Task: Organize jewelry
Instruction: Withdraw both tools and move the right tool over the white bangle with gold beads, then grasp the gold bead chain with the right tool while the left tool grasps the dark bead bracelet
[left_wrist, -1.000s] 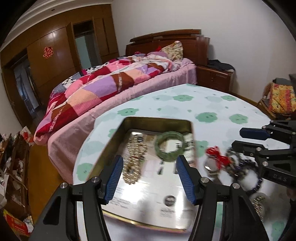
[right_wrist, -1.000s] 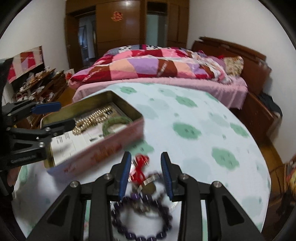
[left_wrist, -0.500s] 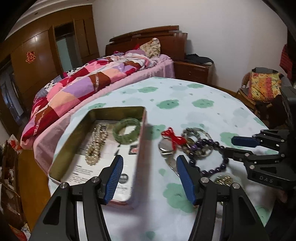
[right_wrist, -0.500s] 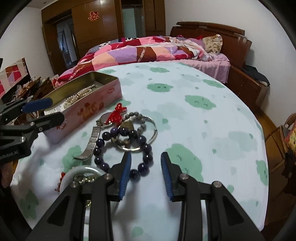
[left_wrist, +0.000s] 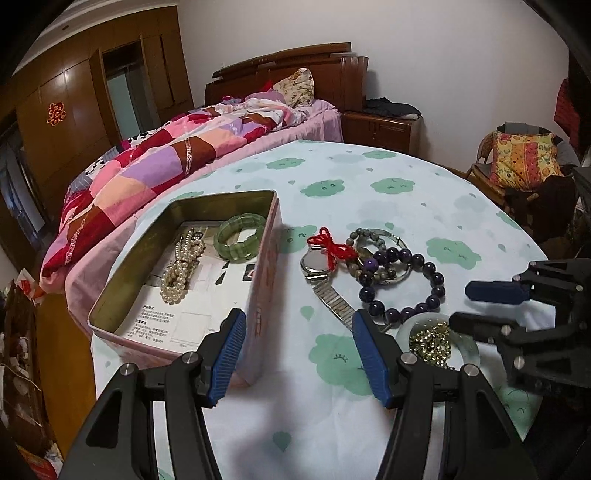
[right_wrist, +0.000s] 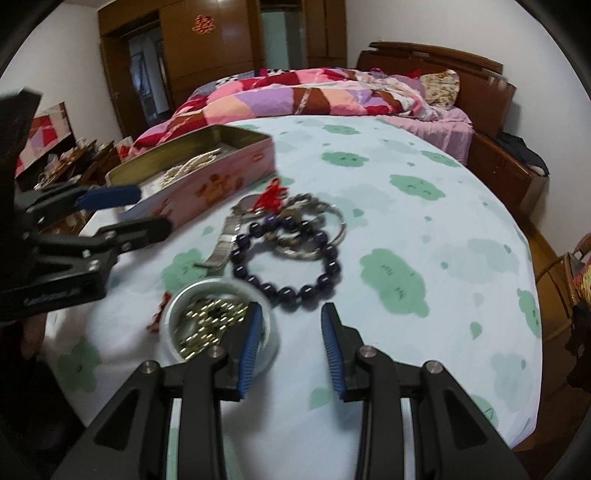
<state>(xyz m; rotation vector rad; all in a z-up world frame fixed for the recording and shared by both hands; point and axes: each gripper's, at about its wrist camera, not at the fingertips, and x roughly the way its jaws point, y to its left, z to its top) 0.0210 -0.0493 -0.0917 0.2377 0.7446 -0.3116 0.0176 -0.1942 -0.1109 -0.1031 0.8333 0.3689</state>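
Both tongs hung released and empty: left tongs beside the tin, right tongs just short of the purple bracelet, my likely next pickup.

A bed under a patchwork quilt is set against white walls; a wooden wardrobe is seen beyond.
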